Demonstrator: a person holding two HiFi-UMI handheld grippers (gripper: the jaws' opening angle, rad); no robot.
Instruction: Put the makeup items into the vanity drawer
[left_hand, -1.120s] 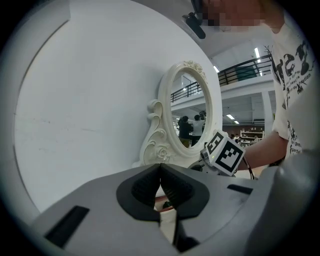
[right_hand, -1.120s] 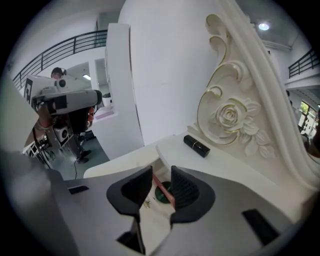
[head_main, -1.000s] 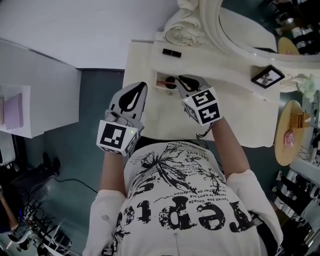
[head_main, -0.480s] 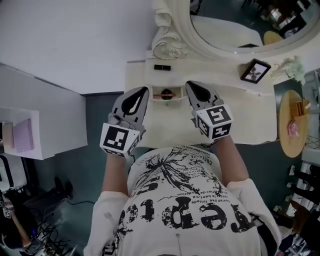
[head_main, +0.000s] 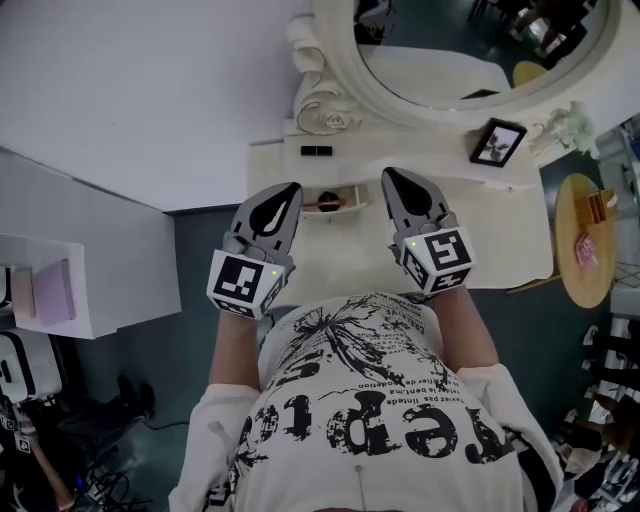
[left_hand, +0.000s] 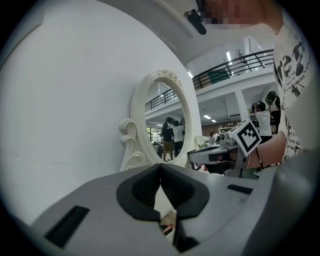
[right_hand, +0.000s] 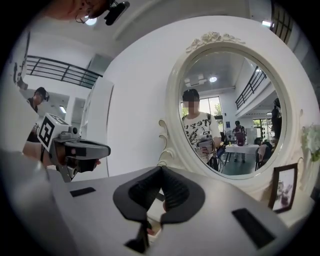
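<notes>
Drawer: the vanity drawer (head_main: 335, 212) stands pulled open at the front of the cream vanity table (head_main: 340, 255); every place below is given from it.
Makeup in the drawer: a reddish-pink stick (head_main: 325, 204) lies inside, with a dark round item (head_main: 355, 197) beside it at the drawer's right end; what either one is cannot be told.
Makeup outside the drawer: a small black oblong item (head_main: 316, 151) lies on the table top behind the drawer, near the foot of the mirror.
Left gripper: the left gripper (head_main: 292, 188) hangs just left of the drawer, above the table, its tip level with the drawer's opening.
Left jaws: pressed together at the tips with nothing between them (left_hand: 160, 167); through the gap under the tips the drawer's reddish item shows.
Right gripper: the right gripper (head_main: 390, 174) hangs just right of the drawer, tip toward the mirror.
Right jaws: pressed together and empty (right_hand: 161, 170).
Mirror: the oval white-framed mirror (head_main: 470, 40) rises behind the drawer.
Picture frame: a dark picture frame (head_main: 497, 142) stands on the table top behind and well right of the drawer.
Side table: a round yellow side table (head_main: 575, 215) stands far right of the drawer.
Shelf: a white shelf (head_main: 110, 270) with a purple box (head_main: 52, 292) stands well left of the drawer.
</notes>
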